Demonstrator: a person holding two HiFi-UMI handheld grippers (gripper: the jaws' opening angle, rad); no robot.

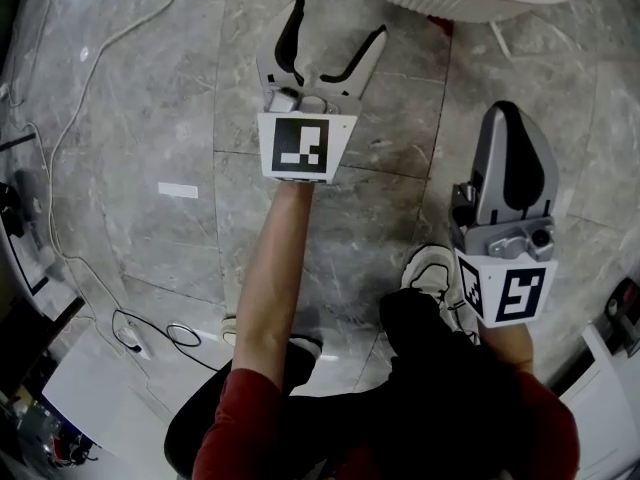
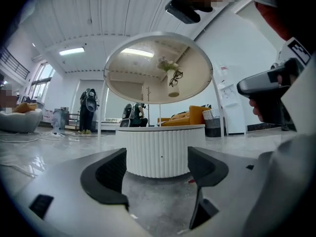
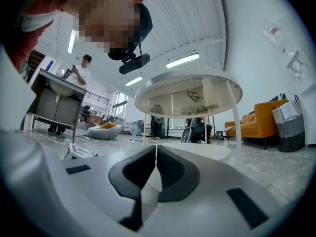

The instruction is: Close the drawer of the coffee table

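Ahead, coffee table [image 2: 158, 152] beyond left gripper [image 2: 158, 171], jaws wide; right gripper [image 3: 155, 158] closed, empty.

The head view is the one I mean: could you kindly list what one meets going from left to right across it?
cable → white strip → left gripper → right gripper

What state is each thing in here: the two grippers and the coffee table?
Left gripper: open, empty.
Right gripper: shut, empty.
Table: upright; no drawer sticks out on the side in view.
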